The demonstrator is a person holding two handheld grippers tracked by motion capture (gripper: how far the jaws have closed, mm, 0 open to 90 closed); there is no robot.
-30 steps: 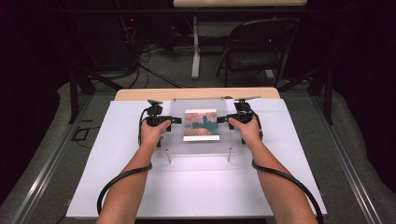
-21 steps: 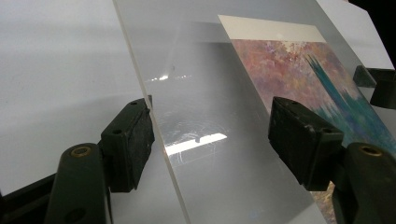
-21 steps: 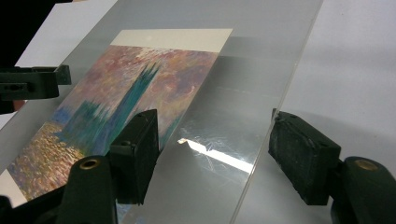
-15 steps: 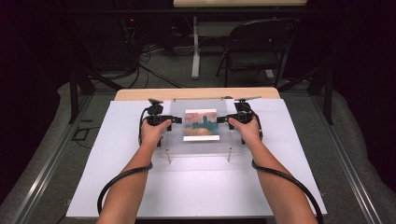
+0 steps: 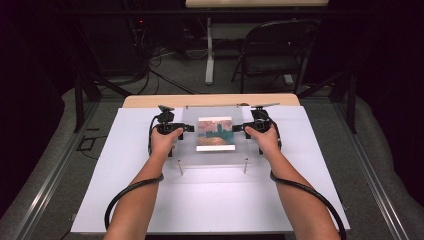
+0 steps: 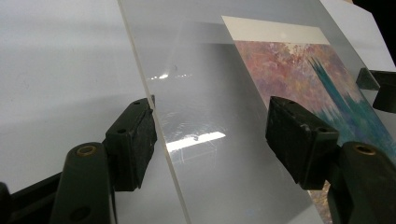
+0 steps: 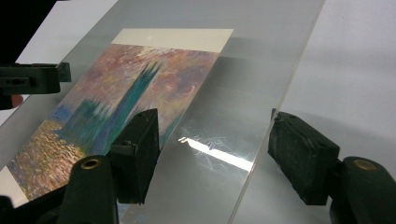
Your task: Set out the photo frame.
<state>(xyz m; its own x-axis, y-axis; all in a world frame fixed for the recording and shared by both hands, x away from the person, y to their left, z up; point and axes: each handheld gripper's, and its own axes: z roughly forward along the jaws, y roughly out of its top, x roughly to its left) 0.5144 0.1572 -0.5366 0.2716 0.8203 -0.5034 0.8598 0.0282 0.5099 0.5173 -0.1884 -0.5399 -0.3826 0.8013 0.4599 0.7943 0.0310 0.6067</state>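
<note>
While both hands reach in from the table's near edge, the left gripper [image 5: 189,128] and right gripper [image 5: 236,128] straddle the side edges of a clear sheet [image 5: 187,150], jaws wide, gripping nothing. Under it near the far edge lies a pink-and-teal print [image 5: 215,133].

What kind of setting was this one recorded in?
Probably a lab or recording studio, not a home: a white-topped table ringed by black curtains, loose cables on the grey floor, and a black folding chair behind.
</note>
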